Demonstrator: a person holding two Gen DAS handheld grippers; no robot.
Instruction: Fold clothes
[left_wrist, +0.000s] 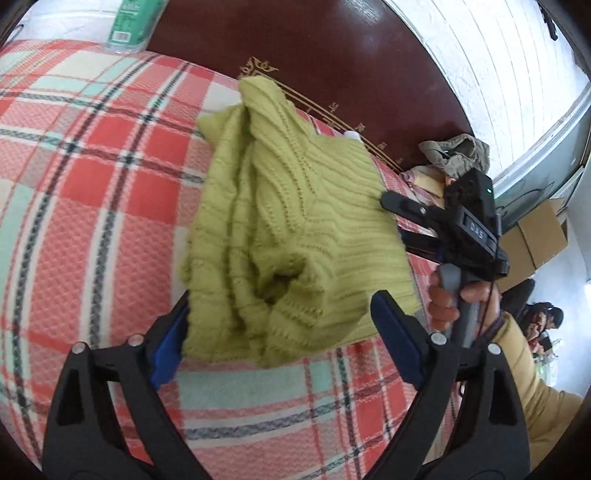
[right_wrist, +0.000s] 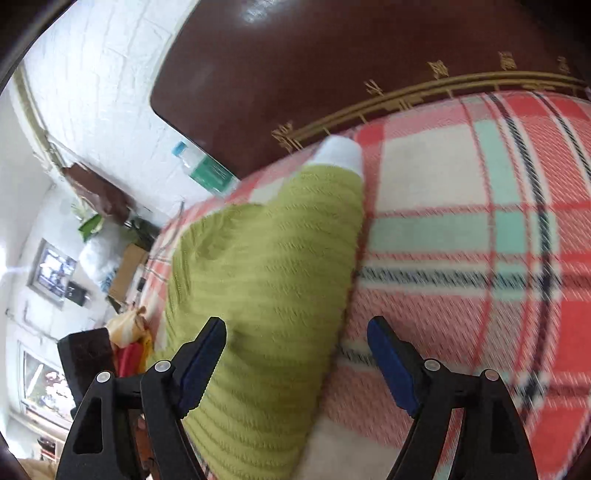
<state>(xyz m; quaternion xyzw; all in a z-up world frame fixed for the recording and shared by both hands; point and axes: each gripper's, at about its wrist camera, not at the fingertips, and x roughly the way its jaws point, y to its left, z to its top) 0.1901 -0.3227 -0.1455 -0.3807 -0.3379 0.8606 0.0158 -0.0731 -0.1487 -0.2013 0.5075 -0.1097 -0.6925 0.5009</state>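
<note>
Soft daylight, fisheye warp, right-view blur

Home bedroom: plaid blanket (left_wrist: 92, 192) over a bed w/ dark wooden headboard (left_wrist: 295, 40), white brick wall (left_wrist: 498, 74), cardboard box (left_wrist: 535, 236) & clothes pile (left_wrist: 458, 155) nearby.

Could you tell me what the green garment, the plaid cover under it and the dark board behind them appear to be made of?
Green sweater: a chunky knit, probably wool or acrylic; ribbed rows and cable-like ridges show.
Plaid blanket: woven cloth with a waffle-like texture, matte; possibly cotton.
Headboard: dark brown and glossy with window glare, gold-coloured line trim; likely lacquered wood or laminate, though I cannot tell which.
</note>
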